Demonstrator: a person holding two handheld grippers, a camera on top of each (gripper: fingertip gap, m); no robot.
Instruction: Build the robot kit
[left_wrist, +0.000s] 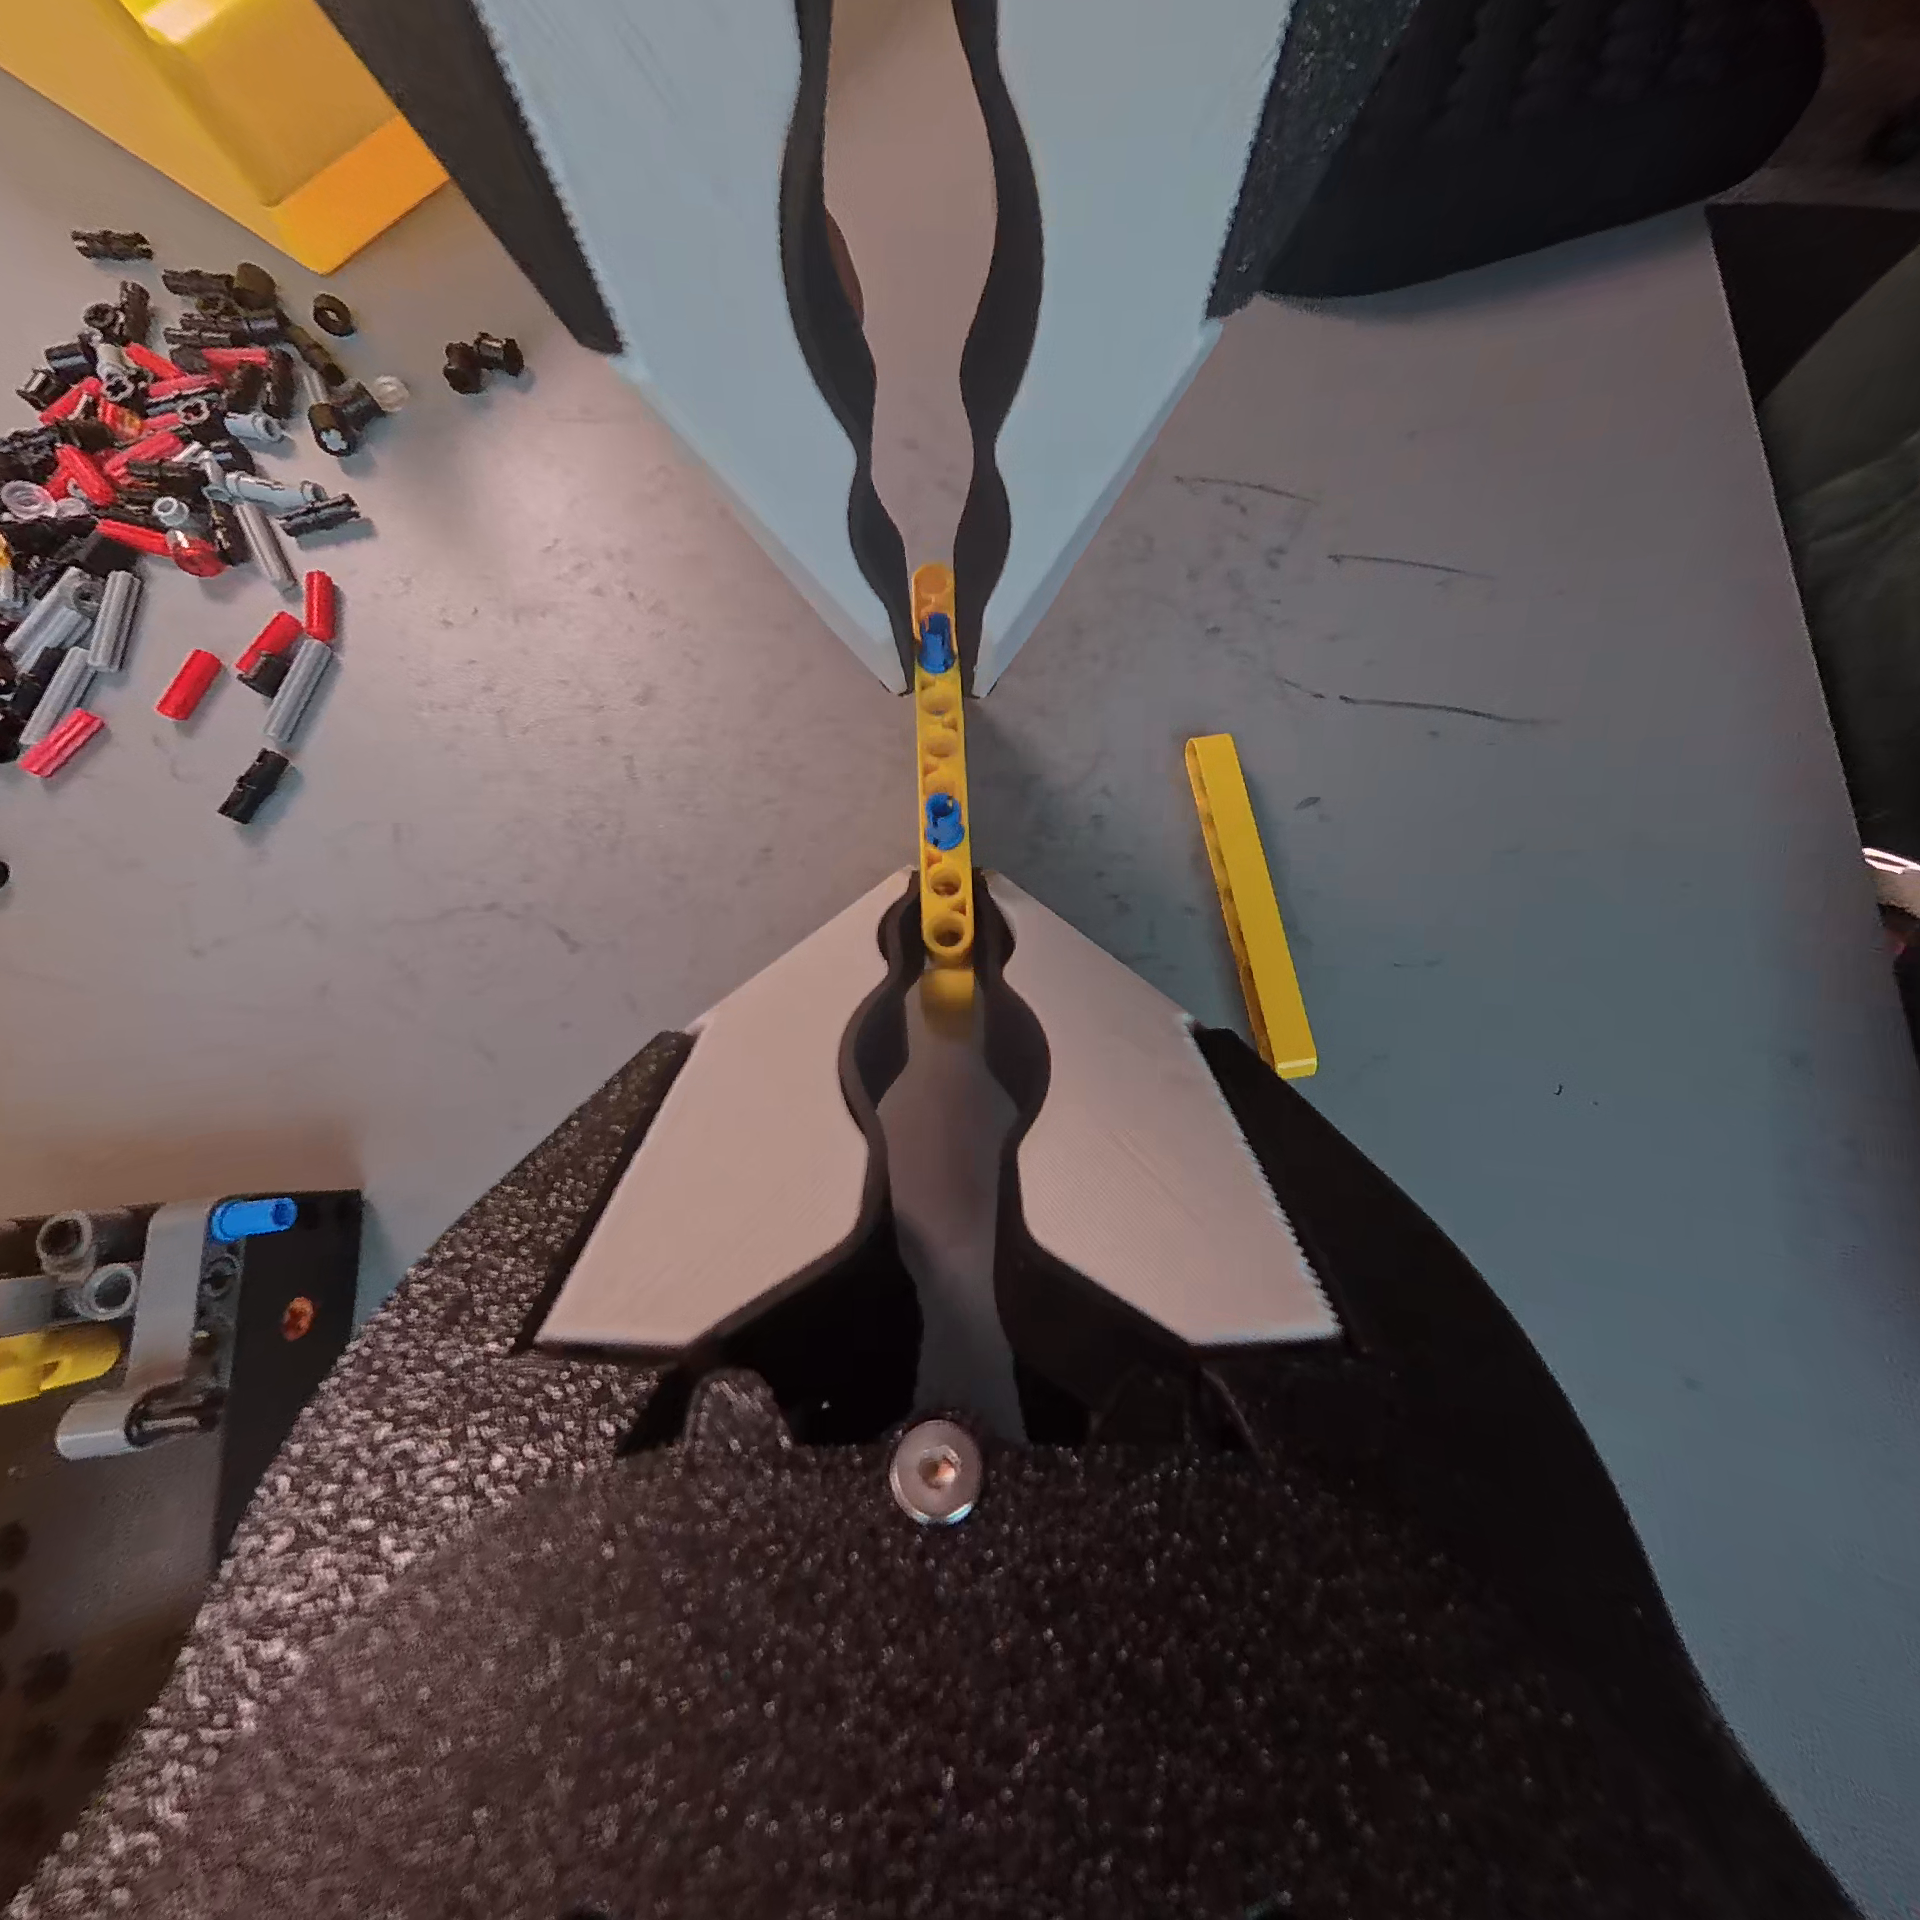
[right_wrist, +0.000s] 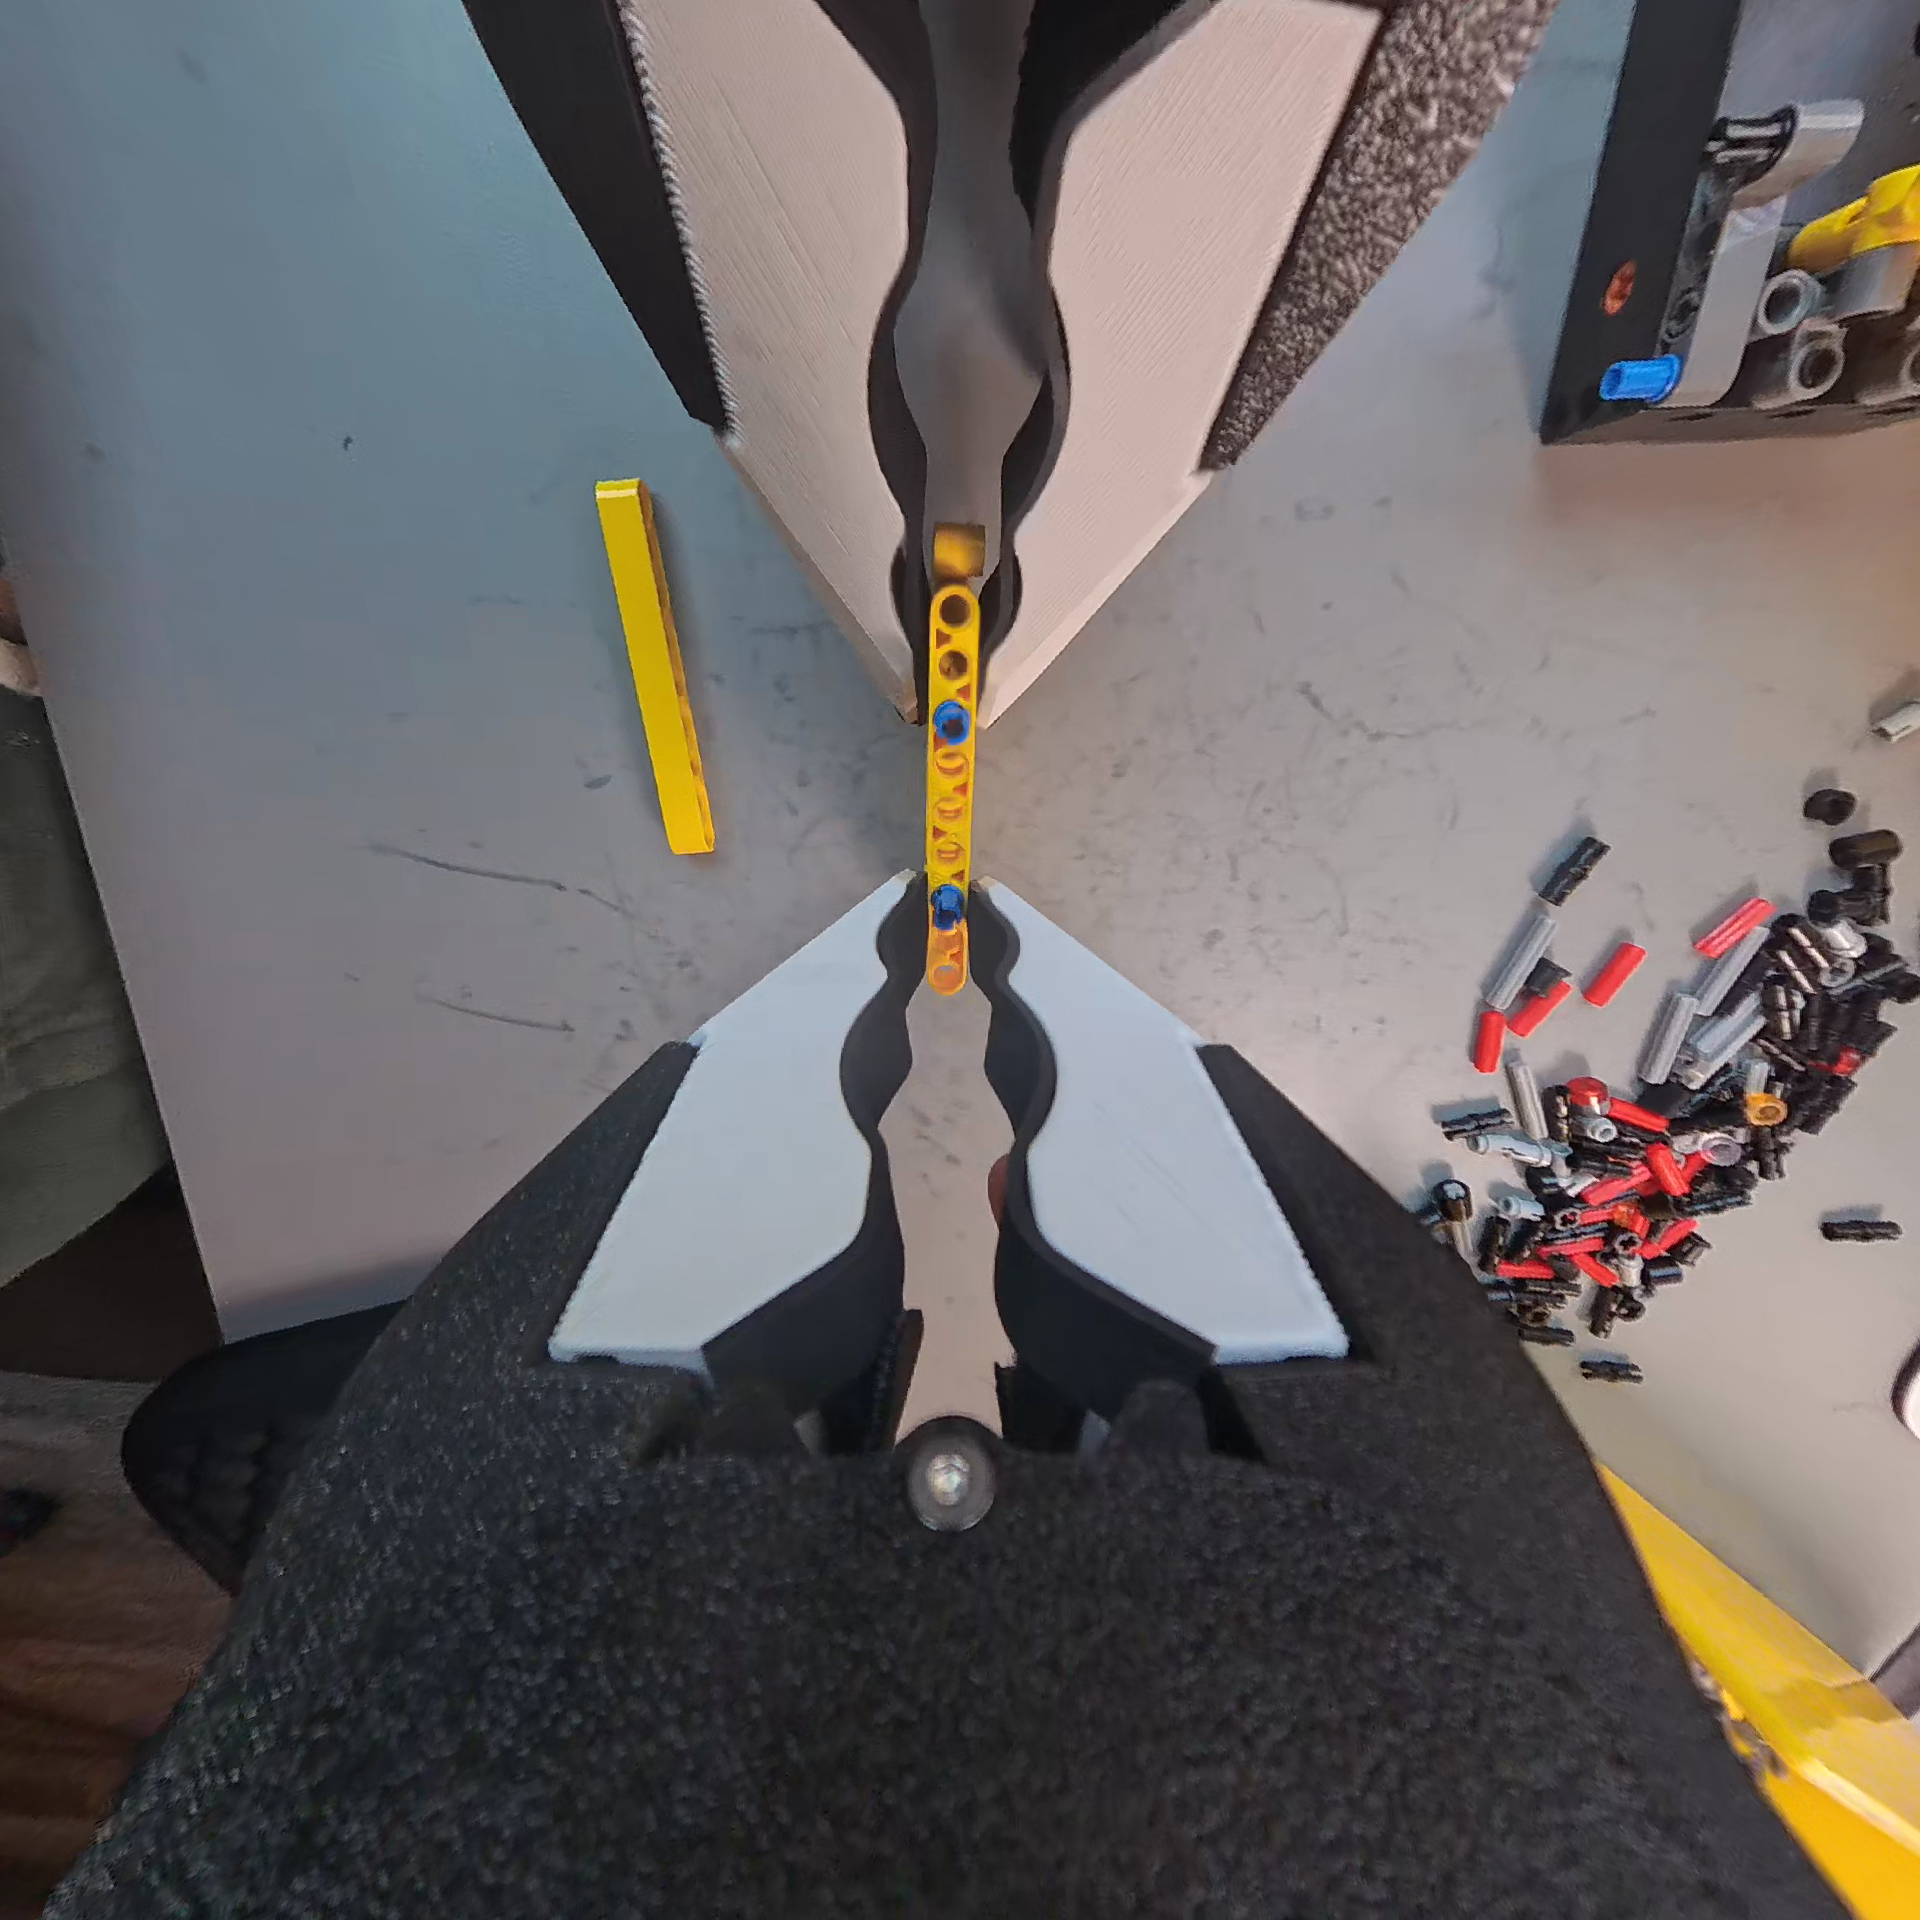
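The long yellow glossy plastic beam with round holes (left_wrist: 943, 769) carries two shiny blue plastic pins (left_wrist: 942, 817). The pale fingers (left_wrist: 769, 1174) show fine ridged, matt printed plastic, set in rough, speckled black housing (left_wrist: 831, 1662) with a bright metal screw (left_wrist: 935, 1484). The grey bench (left_wrist: 520, 831) is smooth, dull, scuffed and pen-marked

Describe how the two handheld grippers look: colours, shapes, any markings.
Both look alike. The left gripper has a rough, speckled black body, a silver screw head at its centre, and two pale grey wedge-shaped fingers with fine ridged layers and wavy black inner pads. The right gripper matches, its fingers a bluish white. No cables or markings show.
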